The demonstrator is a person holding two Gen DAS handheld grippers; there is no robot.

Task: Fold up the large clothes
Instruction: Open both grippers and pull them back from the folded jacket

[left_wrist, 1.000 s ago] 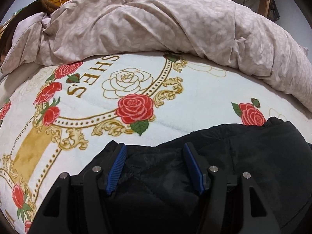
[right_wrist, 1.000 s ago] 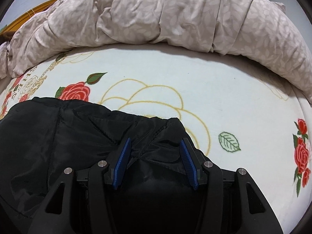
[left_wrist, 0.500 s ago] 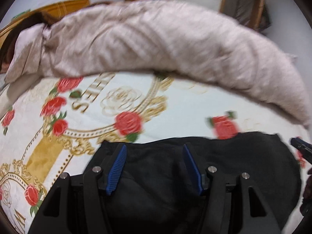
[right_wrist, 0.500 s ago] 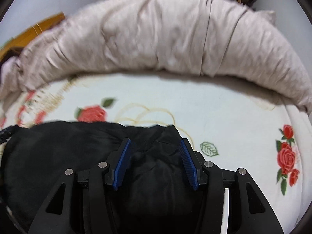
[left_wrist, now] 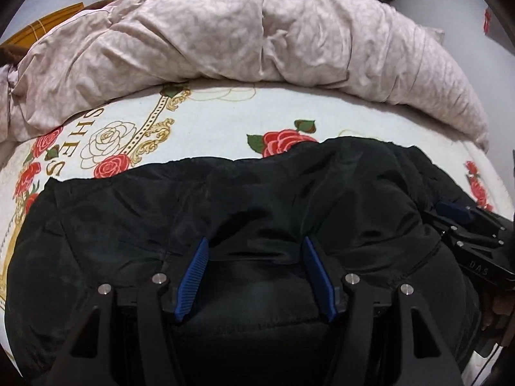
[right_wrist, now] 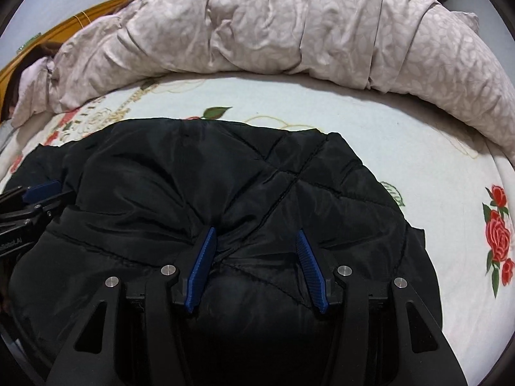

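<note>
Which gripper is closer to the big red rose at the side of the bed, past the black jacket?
Right. The right gripper grips the jacket on the side nearest the rose. The left gripper holds the jacket's far side, further from it.

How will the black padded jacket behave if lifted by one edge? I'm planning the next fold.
The black jacket would probably droop: its creased fabric looks limp. Its sheen hints at slipperiness. Quilted padding suggests it is bulky but fairly light.

One black jacket (left_wrist: 257,199), two grippers: left gripper (left_wrist: 256,251), right gripper (right_wrist: 256,241); one duvet (left_wrist: 241,32), one rose blanket (left_wrist: 209,119)
</note>
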